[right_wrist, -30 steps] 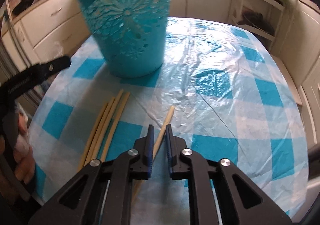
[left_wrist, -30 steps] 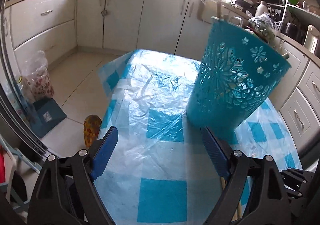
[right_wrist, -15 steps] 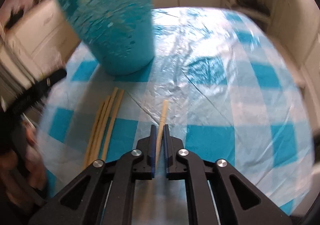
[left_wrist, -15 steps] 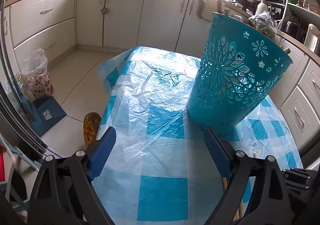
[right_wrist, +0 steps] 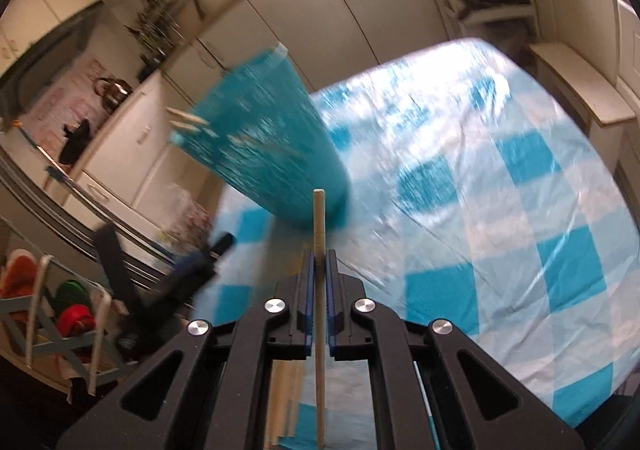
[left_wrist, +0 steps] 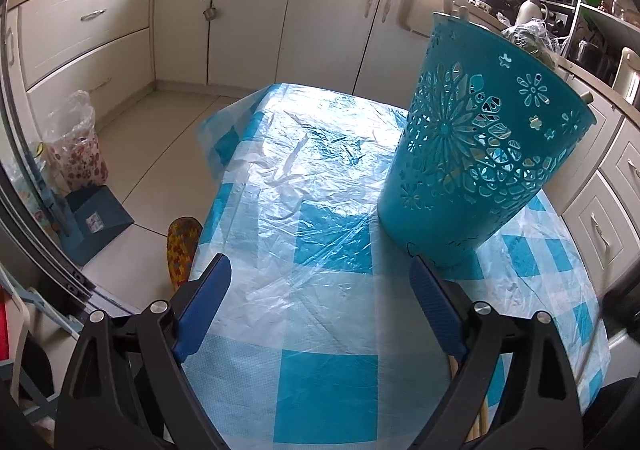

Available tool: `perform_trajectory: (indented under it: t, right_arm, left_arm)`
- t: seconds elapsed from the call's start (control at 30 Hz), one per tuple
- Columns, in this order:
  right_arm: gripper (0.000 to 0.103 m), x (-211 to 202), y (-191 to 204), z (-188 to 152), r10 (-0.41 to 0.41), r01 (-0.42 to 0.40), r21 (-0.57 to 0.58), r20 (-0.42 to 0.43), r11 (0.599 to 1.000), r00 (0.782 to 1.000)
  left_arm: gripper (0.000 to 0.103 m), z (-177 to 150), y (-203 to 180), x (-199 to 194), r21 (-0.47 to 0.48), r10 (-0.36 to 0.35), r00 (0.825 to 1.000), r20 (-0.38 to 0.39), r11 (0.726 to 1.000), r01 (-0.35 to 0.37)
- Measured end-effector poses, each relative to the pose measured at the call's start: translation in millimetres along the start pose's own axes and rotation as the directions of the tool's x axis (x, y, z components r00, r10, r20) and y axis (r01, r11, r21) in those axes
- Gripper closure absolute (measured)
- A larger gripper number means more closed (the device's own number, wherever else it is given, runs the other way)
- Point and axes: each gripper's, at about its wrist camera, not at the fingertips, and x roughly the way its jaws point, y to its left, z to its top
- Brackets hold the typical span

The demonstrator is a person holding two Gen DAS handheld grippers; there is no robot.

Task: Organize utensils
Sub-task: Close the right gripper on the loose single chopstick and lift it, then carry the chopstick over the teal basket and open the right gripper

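Note:
A teal cut-out basket [left_wrist: 476, 153] stands on the blue-checked table [left_wrist: 320, 382], ahead and to the right of my left gripper [left_wrist: 320, 290], which is open and empty just above the cloth. My right gripper [right_wrist: 319, 262] is shut on a wooden chopstick [right_wrist: 319, 221] and holds it lifted, its tip pointing at the blurred basket [right_wrist: 264, 149]. Several more chopsticks [right_wrist: 286, 402] lie on the cloth under the right gripper; their ends show in the left wrist view [left_wrist: 454, 366]. Utensil handles [right_wrist: 186, 117] stick out of the basket's top.
White kitchen cabinets [left_wrist: 248, 17] run along the far wall and right side. A flowered bag [left_wrist: 78, 145] and a blue box [left_wrist: 96, 221] sit on the floor left of the table. The left gripper [right_wrist: 168, 278] shows at the table's left edge.
My right gripper closed on the chopstick and lifted it off the cloth, swinging up toward the basket. The left gripper stayed open and almost still.

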Motion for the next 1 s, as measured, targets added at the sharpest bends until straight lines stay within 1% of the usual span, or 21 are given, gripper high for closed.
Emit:
perform_trajectory:
  t: [0.17,0.27,0.4,0.73,0.83,1.0]
  right_arm:
    - [0.097,-13.9,16.1,12.8,0.056,-0.055,-0.019,0.048,0.998,0.997]
    - [0.097,-18.2,22.6,19.2,0.088,-0.086,-0.030,0.063,0.996,0.994]
    - [0.097,-22.2,35.6,22.9,0.113,-0.109,-0.050,0.081,0.993,0.990]
    - [0.097,-34.0,51.2,31.8,0.157,-0.150,-0.070,0.109,0.986,0.982]
    - [0.097,-36.9,57.4,37.9,0.169,-0.160,-0.081,0.118,0.984,0.979]
    - [0.097,-44.2,71.9,56.1,0.193,-0.176,-0.116,0.160,0.978,0.968]
  left_arm:
    - [0.016,-0.1,-0.1,1.5,0.001,0.000,1.000,-0.006,1.000,0.000]
    - [0.016,0.1,-0.2,2.3,0.001,-0.002,1.000,-0.009,1.000,0.002]
    - [0.016,-0.1,-1.1,2.3,0.004,-0.005,1.000,-0.011,1.000,0.005]
    - [0.016,0.3,-1.1,2.8,0.001,-0.008,1.000,-0.014,1.000,0.008]
    - [0.016,0.4,-0.8,2.8,0.002,-0.007,1.000,-0.014,1.000,0.007]
    - [0.016,-0.4,-1.2,3.2,0.003,-0.006,1.000,-0.017,1.000,0.006]
